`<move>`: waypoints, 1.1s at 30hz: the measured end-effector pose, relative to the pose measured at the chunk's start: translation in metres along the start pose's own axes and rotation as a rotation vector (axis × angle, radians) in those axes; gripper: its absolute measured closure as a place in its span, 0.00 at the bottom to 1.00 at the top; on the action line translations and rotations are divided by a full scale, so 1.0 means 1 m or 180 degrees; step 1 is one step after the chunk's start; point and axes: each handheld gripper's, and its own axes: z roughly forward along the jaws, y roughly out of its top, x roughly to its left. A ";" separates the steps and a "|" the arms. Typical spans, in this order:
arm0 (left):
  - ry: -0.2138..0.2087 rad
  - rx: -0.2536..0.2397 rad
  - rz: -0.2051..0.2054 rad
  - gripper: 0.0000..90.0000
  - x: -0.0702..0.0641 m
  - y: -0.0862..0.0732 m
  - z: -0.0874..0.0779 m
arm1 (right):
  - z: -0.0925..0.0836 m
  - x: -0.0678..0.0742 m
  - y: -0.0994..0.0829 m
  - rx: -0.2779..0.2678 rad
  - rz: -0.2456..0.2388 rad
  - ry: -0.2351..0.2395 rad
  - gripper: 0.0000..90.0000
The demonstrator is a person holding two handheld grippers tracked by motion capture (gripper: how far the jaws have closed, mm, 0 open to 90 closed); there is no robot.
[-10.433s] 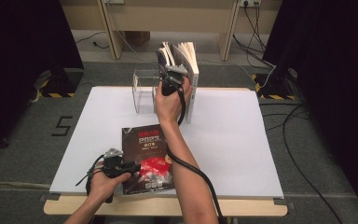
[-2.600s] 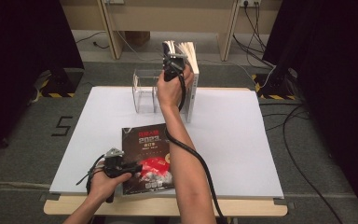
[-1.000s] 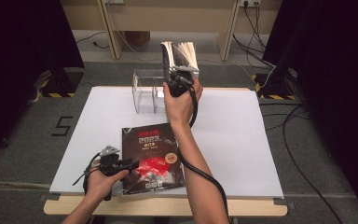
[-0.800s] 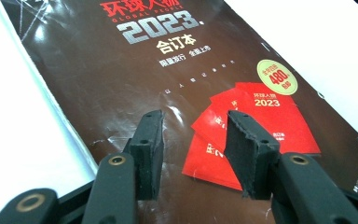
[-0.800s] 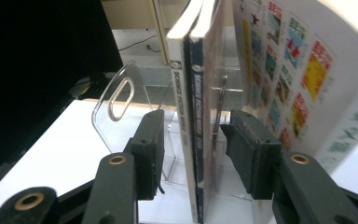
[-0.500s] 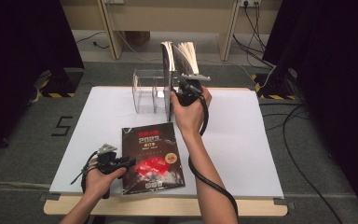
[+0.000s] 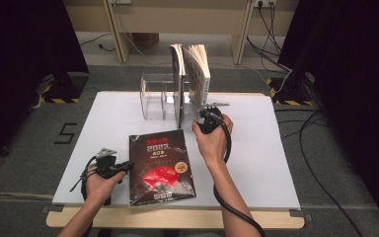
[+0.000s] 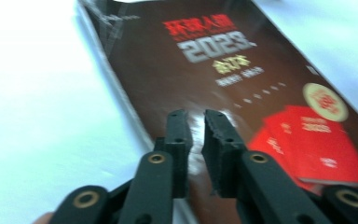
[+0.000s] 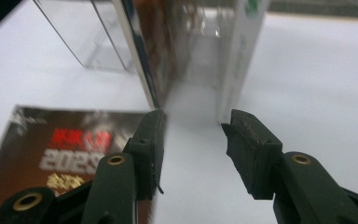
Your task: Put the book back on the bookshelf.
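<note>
Your left gripper point(image 8: 196, 123) sits low in its own view, its jaws having just been closing to a narrow slit above the glossy dark book point(image 8: 242, 88). No page or cover edge shows between them, and whether the tips touch the cover is hard to tell through the blur. In the high view that book point(image 7: 161, 167) lies flat on the white bench point(image 7: 276, 163), lower centre of the frame, its bottom edge near the bench's front edge.

Your right gripper point(image 9: 193, 126) stands wide apart with nothing in it, pointing at the gap between two upright books point(image 7: 191, 81) in a clear plastic rack point(image 7: 153, 96) at upper centre. Motion smears the books' spines and lettering in the right gripper view, and the rack's clear walls are faint. In the high view your right hand point(image 7: 212, 140) covers most of that gripper.
</note>
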 end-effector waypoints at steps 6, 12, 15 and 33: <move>0.0289 -0.0040 0.0056 0.99 0.013 0.012 0.009 | 0.012 -0.012 -0.025 0.0234 0.0037 -0.0024 0.62; 0.0546 -0.0083 0.0005 0.99 0.029 0.030 0.028 | 0.019 -0.016 -0.042 0.0372 0.0062 -0.0005 0.62; 0.0637 -0.0106 0.0011 0.99 0.036 0.040 0.039 | 0.023 -0.017 -0.048 0.0430 0.0077 0.0018 0.62; 0.0772 -0.0106 0.0174 0.99 0.055 0.071 0.085 | 0.032 -0.018 -0.064 0.0534 0.0089 0.0056 0.62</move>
